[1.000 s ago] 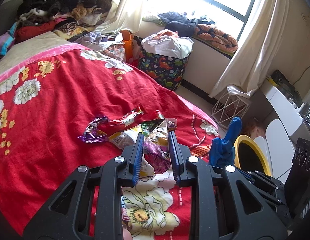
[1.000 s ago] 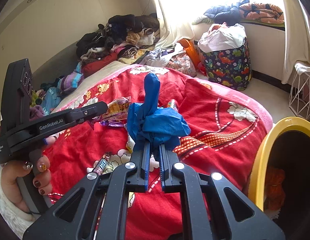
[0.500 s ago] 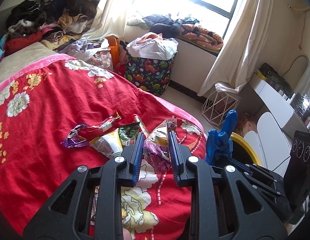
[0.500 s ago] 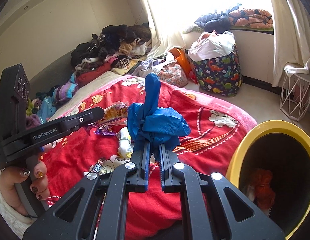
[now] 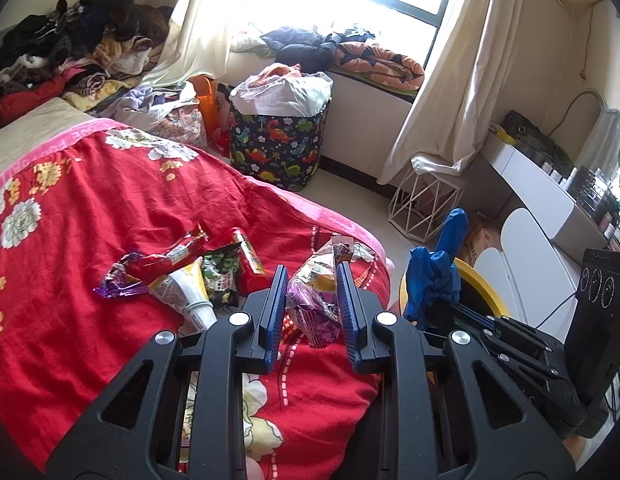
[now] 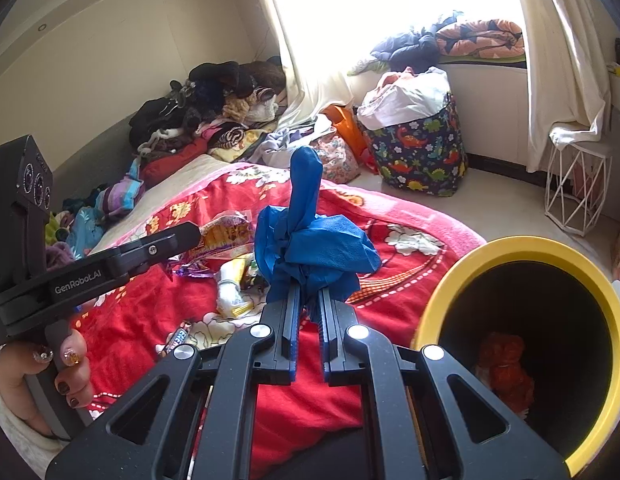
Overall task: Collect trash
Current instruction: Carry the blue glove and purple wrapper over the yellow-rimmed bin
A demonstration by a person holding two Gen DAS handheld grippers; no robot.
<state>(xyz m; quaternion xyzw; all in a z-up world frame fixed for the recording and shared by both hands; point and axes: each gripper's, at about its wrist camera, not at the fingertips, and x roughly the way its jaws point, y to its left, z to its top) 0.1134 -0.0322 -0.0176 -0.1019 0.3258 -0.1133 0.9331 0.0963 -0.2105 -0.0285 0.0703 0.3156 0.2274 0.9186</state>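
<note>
My left gripper (image 5: 310, 278) is shut on a crumpled bunch of purple and yellow snack wrappers (image 5: 314, 300), held just above the red floral bedspread (image 5: 89, 208). My right gripper (image 6: 310, 291) is shut on a blue rubber glove (image 6: 310, 240), whose finger sticks upward. The glove (image 5: 434, 276) also shows in the left wrist view, to the right of my left gripper. A yellow-rimmed bin (image 6: 530, 249) stands low at the right beside the bed, with an orange scrap (image 6: 506, 364) inside. Several loose wrappers (image 5: 181, 272) lie on the bedspread left of my left gripper.
A dinosaur-print hamper (image 5: 281, 148) and a white wire stool (image 5: 422, 204) stand on the floor by the window. Clothes (image 5: 69, 48) are piled at the head of the bed. A white desk (image 5: 550, 200) is at the right. A candy bar (image 6: 177, 338) lies near the bed's edge.
Both grippers have swung rightward and slightly up, toward the bed's edge and the bin. The bin's mouth now fills more of the right wrist view. Both grips are unchanged.
</note>
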